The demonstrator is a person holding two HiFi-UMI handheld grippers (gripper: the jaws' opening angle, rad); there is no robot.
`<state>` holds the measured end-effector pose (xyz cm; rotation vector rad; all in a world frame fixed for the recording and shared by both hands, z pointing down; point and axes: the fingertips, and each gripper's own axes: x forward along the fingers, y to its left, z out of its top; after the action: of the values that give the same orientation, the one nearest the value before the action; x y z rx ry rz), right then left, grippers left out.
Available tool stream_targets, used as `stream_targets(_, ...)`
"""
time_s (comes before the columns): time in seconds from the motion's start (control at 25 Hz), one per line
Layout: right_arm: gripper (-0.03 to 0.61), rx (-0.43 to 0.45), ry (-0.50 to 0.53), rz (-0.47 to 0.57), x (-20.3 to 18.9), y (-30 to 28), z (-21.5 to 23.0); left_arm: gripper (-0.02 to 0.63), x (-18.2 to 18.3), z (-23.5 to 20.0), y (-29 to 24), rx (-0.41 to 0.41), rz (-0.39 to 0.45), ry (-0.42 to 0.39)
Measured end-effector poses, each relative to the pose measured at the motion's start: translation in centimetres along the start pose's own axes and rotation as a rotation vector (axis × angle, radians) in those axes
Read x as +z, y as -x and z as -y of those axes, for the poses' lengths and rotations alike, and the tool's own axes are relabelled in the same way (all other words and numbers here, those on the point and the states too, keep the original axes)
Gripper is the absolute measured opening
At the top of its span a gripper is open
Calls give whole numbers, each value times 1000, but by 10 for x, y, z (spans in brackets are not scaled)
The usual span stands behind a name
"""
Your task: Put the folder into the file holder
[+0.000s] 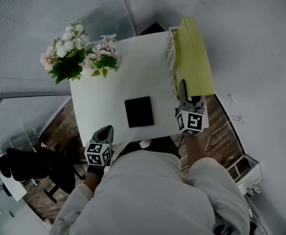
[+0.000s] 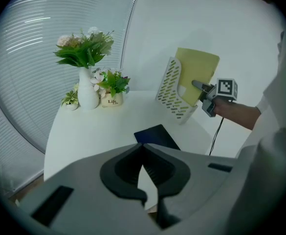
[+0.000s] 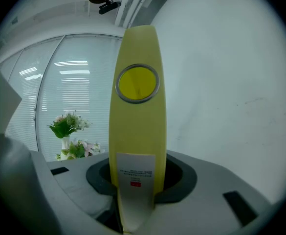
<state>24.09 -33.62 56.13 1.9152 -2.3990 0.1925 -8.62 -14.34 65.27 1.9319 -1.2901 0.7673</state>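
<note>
The yellow folder [image 1: 197,58] stands upright in the white perforated file holder [image 1: 170,53] at the table's right edge. In the left gripper view the folder [image 2: 201,67] rises behind the holder [image 2: 169,89]. My right gripper [image 1: 183,88] is at the folder's near end, shut on its spine. In the right gripper view the folder [image 3: 137,111], with a round metal-ringed hole and a white label, fills the space between the jaws of that gripper [image 3: 137,180]. My left gripper [image 1: 105,131] hovers at the table's front edge, shut and holding nothing [image 2: 143,148].
A black notebook [image 1: 139,111] lies flat near the front of the white table [image 1: 108,92]. A vase of flowers [image 1: 77,55] and a small plant pot stand at the back left corner. A wall runs to the right of the holder. A black chair [image 1: 30,163] stands lower left.
</note>
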Motion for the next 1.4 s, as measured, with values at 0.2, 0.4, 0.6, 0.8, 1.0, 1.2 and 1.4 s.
stream_targets(0.2, 177, 0, 18, -57, -24, -5, -4, 8, -2, 1, -8, -6, -12, 9)
stream_targets(0.4, 193, -3, 40, -160, -50, -9, -10, 8, 1, 0, -13, -18, -9, 13)
stream_targets(0.6, 210, -3, 69, -218, -63, -12, -14, 8, 4, -7, -11, -21, 2, 23)
stream_targets(0.8, 249, -9, 93, -261, -67, -7, -17, 9, 3, -15, -9, -27, 12, 31)
stream_targets(1.0, 259, -40, 76, -288, -66, 19, -16, 8, 8, -19, -6, -46, 43, 27)
stream_targets(1.2, 204, -103, 73, -301, -56, 53, -11, 8, 16, -26, -3, -64, 75, 19)
stream_targets(1.4, 97, -159, 73, -303, -44, 79, -9, 8, 25, -29, 0, -89, 108, 5)
